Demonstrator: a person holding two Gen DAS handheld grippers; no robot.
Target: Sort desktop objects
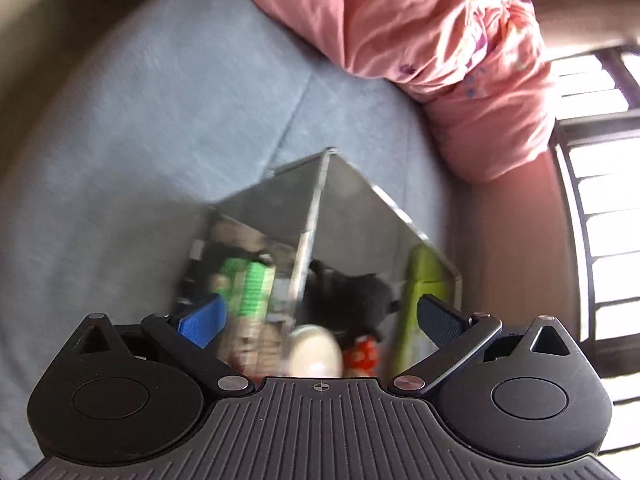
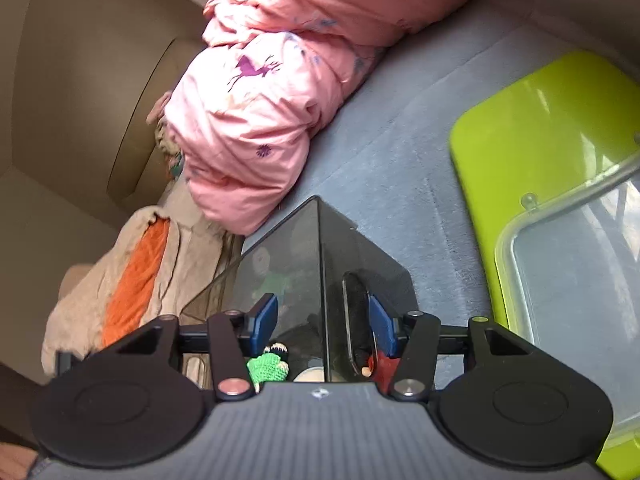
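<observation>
A smoky clear box (image 1: 360, 208) stands on the blue-grey sheet, one corner pointing away from me. It holds a green packet (image 1: 250, 288), a black lump (image 1: 348, 300), a cream round thing (image 1: 314, 354) and a red spotted piece (image 1: 360, 356), all blurred. My left gripper (image 1: 320, 320) hovers over the box's opening, open wide with nothing between its pads. In the right wrist view the box (image 2: 288, 248) shows a slot handle (image 2: 354, 320). My right gripper (image 2: 323, 324) is half closed, its pads either side of the box's corner edge, gripping nothing I can see. A green knitted toy (image 2: 268, 366) lies below.
A pink quilt (image 2: 260, 120) is heaped behind the box. A beige and orange cloth (image 2: 132, 280) lies to the left. To the right, a lime-green board (image 2: 540, 140) carries a clear container (image 2: 580, 280). The blue-grey sheet (image 1: 160, 120) spreads left. Window bars (image 1: 600, 200) stand far right.
</observation>
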